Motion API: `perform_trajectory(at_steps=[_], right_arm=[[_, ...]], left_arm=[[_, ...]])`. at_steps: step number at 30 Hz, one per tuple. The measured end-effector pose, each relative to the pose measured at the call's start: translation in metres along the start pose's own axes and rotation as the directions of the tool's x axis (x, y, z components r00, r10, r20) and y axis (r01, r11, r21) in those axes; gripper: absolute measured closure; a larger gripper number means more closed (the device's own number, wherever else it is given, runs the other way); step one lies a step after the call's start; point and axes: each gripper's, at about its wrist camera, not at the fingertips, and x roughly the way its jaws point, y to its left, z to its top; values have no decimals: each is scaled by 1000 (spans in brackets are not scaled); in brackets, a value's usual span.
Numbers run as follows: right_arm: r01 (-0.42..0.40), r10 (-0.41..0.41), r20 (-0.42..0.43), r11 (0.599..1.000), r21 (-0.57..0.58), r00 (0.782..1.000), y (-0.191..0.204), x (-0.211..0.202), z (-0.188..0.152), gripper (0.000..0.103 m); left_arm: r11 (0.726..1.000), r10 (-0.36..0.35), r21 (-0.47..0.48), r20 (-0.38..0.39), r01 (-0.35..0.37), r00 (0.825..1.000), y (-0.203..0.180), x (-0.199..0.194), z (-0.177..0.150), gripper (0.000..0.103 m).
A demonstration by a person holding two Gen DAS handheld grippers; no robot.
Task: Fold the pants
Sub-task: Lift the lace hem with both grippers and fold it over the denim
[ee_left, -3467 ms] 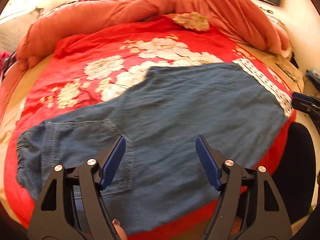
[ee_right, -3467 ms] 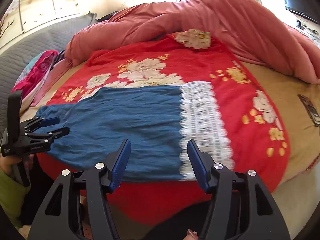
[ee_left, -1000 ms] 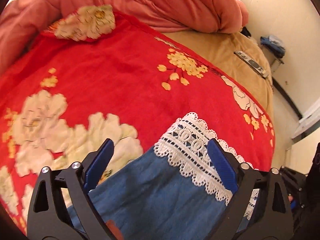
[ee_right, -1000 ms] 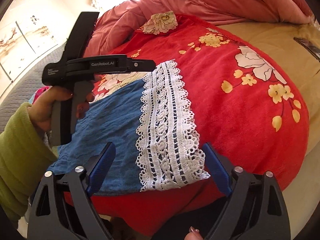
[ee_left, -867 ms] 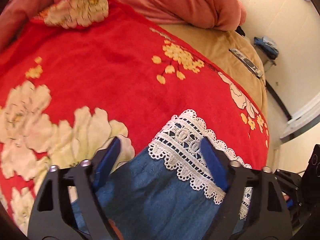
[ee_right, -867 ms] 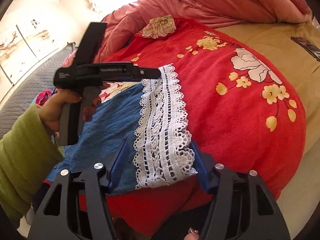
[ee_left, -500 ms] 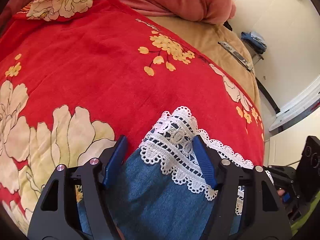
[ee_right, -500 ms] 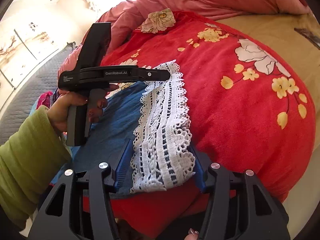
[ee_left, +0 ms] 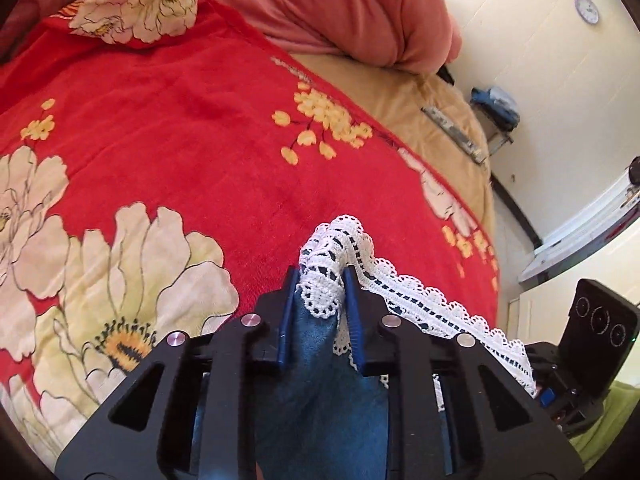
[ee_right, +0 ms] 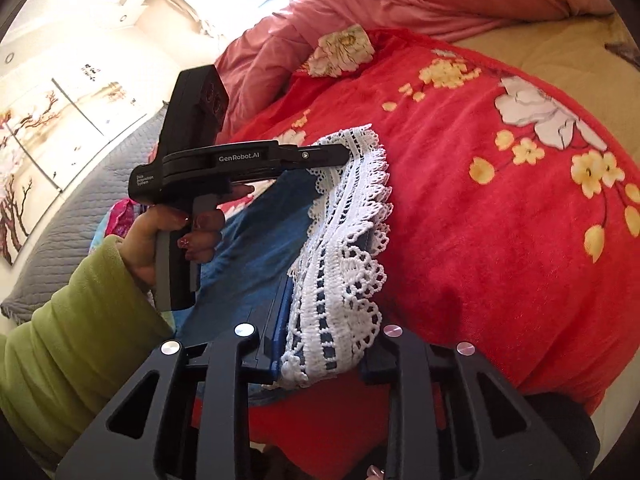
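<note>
Blue denim pants [ee_left: 320, 380] with a white lace hem [ee_left: 420, 300] lie on a red floral blanket [ee_left: 180, 128]. My left gripper [ee_left: 320, 304] is closing, and its blue pads pinch the far corner of the lace hem with denim bunched between them. From the right wrist, the left gripper [ee_right: 344, 156] shows side-on at that corner, held by a hand in a green sleeve [ee_right: 72, 320]. My right gripper [ee_right: 324, 344] is closing too, with the near corner of the lace hem [ee_right: 340, 264] gathered between its fingers. The lace hides its right pad.
A pink duvet [ee_left: 340, 8] is heaped at the back of the bed. A tan sheet [ee_left: 420, 108] with a remote-like object [ee_left: 452, 132] lies right of the blanket, by the bed's edge. A grey quilted surface [ee_right: 72, 224] lies on the left.
Both pairs of jaws have closed from wide apart onto the lace hem, which is now bunched and raised at its two corners. Neither hand has shifted much.
</note>
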Motion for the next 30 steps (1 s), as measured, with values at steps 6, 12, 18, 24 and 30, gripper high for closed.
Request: perform_trajectory(at_steps=[6, 12, 18, 24, 30], right_arm=[[49, -40, 71, 990, -130, 997, 33, -20, 3, 78], [28, 2, 119, 966, -257, 993, 84, -33, 13, 78], [-42, 77, 78, 925, -378, 994, 144, -17, 11, 79], [-91, 87, -31, 879, -469, 996, 188, 31, -10, 79], [-105, 28, -145, 825, -556, 989, 217, 82, -45, 79]], left_arm=[[999, -52, 13, 80, 52, 995, -4, -32, 2, 88], [994, -106, 28, 184, 103, 977, 1, -79, -4, 88], [995, -98, -1, 262, 102, 960, 21, -132, -31, 88], [991, -41, -108, 297, 77, 954, 57, -167, -76, 88], [969, 40, -244, 284, 32, 958, 85, -183, -116, 91]])
